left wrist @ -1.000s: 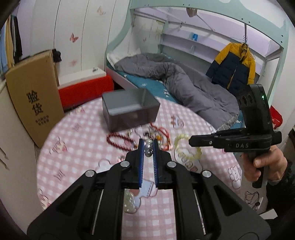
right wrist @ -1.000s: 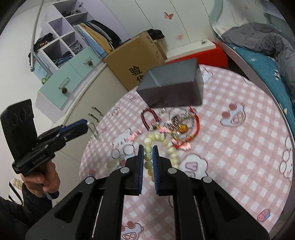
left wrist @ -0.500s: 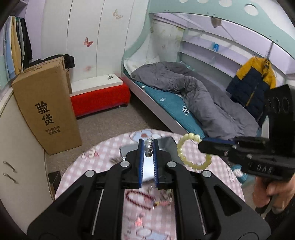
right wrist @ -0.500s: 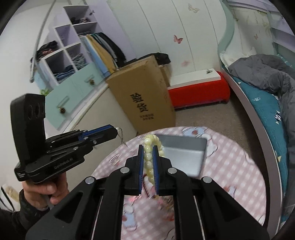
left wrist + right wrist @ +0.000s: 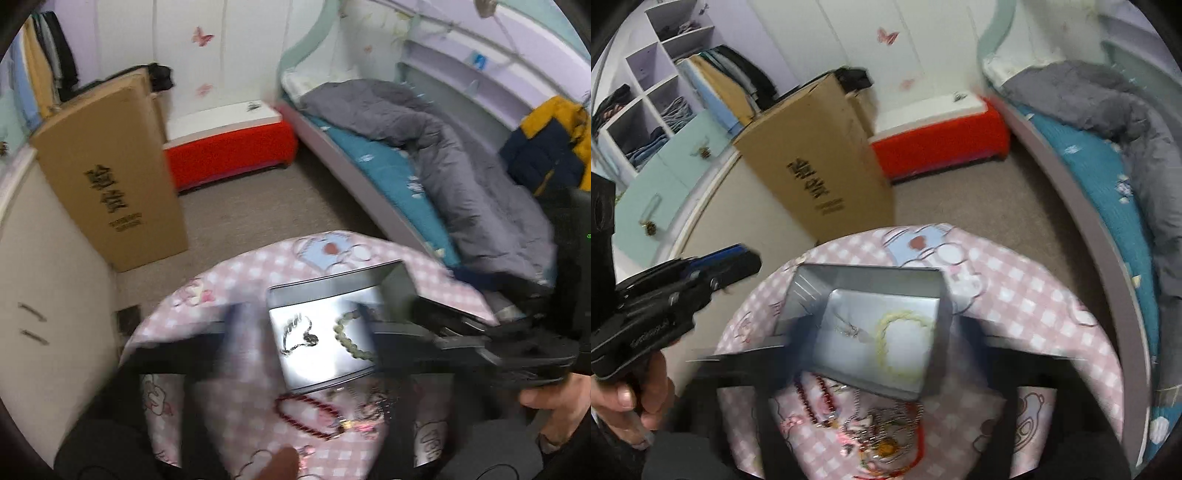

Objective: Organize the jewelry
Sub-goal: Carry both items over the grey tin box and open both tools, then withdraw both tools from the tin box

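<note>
Pale bead bracelet (image 5: pixel 901 345) and silver chain (image 5: pixel 851 329), now dropped inside grey box (image 5: pixel 868 275).

We look down steeply from both wrist cameras, close above the round table (image 5: pixel 236 280) with its pink checked cloth. Our left view faces the grey metal box (image 5: pixel 325 332) from its left, with the bed (image 5: pixel 424 147) beyond on the right. Our right view takes the same box (image 5: pixel 879 332) more centrally. Both share the cardboard carton (image 5: pixel 820 166), the red bench (image 5: pixel 229 151) and each other's gripper at the frame edge.
</note>
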`<state>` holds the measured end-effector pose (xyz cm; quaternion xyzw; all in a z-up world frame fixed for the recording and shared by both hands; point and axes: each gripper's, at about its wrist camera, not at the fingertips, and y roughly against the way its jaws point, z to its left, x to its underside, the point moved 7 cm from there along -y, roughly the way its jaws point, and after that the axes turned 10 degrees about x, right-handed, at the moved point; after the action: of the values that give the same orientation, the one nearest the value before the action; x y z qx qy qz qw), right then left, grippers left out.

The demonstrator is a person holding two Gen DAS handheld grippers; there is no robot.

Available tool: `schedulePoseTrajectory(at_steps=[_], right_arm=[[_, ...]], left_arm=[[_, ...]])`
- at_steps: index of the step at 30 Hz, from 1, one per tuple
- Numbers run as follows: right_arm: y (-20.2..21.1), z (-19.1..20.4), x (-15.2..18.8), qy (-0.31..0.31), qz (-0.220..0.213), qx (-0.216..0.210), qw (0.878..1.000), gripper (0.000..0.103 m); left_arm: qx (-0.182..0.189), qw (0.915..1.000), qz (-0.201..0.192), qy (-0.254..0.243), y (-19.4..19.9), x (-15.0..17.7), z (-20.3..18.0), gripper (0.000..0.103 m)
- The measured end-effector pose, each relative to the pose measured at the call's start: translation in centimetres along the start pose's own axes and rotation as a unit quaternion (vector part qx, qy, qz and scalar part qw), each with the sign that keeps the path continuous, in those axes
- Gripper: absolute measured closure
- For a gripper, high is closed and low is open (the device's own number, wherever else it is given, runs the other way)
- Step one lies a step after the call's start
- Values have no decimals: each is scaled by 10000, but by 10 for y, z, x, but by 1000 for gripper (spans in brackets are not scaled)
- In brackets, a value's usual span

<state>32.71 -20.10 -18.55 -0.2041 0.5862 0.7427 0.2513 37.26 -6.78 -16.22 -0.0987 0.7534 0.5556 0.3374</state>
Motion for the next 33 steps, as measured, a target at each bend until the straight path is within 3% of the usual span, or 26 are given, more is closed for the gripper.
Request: schedulePoseTrajectory(at_steps=[1, 4, 10, 19, 21, 25, 30, 33], right_arm=[[2, -3, 1, -56, -2, 75, 10000, 8], [13, -9, 0, -125, -152, 317, 9993, 7], [43, -5, 0, -245, -480, 270, 9982, 7], [101, 11, 4, -49, -1016, 357, 9942, 7], [114, 15, 8, -2, -1125, 378, 9929, 7], [143, 23, 23, 97, -1383, 426, 9894, 7], [173, 29, 52, 186, -1625, 681, 9842, 7], [178, 28, 74, 171, -1632, 831, 9829, 7]], left_arm=[[-196, 9997, -101, -43, 4, 1, 4, 6], [-51, 9996, -287, 23, 20, 7, 8, 6], [-402, 9957, -825, 79, 60, 15, 11, 6], [-914, 9832, -1578, 19, 122, 35, 1, 6], [-904, 9806, -1739, -8, 135, 41, -2, 6], [-542, 9763, -2093, -102, 160, 57, -11, 6], [-444, 9739, -2223, 128, 186, 84, -10, 6], [-660, 9750, -2123, -41, 189, 109, -11, 6]])
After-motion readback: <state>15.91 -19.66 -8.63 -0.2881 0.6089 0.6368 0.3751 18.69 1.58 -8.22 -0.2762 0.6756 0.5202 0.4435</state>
